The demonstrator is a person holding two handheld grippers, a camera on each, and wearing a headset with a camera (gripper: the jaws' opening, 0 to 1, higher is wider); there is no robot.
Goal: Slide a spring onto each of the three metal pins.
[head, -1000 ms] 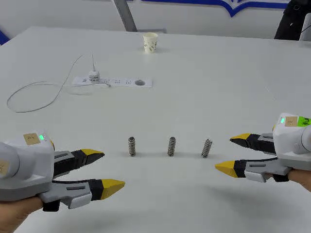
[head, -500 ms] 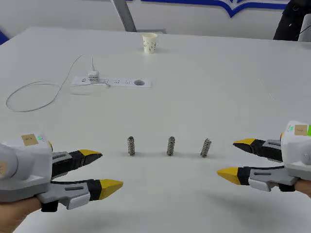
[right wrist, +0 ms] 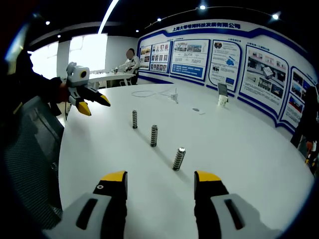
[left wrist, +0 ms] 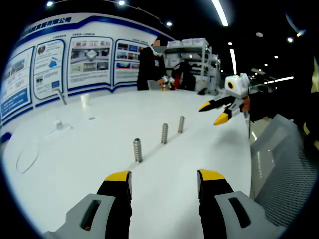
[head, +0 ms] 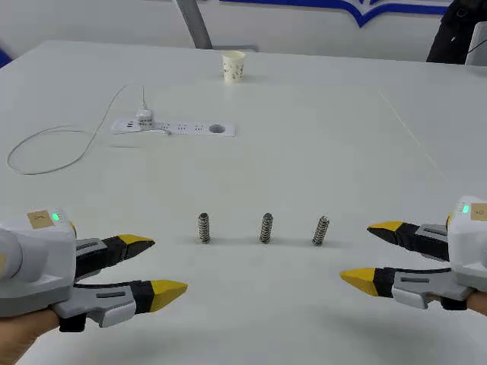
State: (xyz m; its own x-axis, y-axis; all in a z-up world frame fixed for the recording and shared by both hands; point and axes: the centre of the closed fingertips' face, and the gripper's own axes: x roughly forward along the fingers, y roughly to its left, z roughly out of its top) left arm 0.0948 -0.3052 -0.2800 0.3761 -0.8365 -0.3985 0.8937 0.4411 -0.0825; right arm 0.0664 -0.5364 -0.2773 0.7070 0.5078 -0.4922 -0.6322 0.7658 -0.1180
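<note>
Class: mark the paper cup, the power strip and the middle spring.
paper cup [head: 233, 66], head view, side wall.
power strip [head: 186, 129], head view, top face.
middle spring [head: 265, 228], head view, mid coils.

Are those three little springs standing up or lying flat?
Standing up: the three springs rise in a row from the white table, none lying flat.

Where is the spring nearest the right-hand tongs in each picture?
Head view: the spring, rightmost of three.
Left gripper view: farthest in the row.
Right gripper view: nearest, just ahead of the right tongs.
Shared landmark: the paper cup, beyond the row.
</note>
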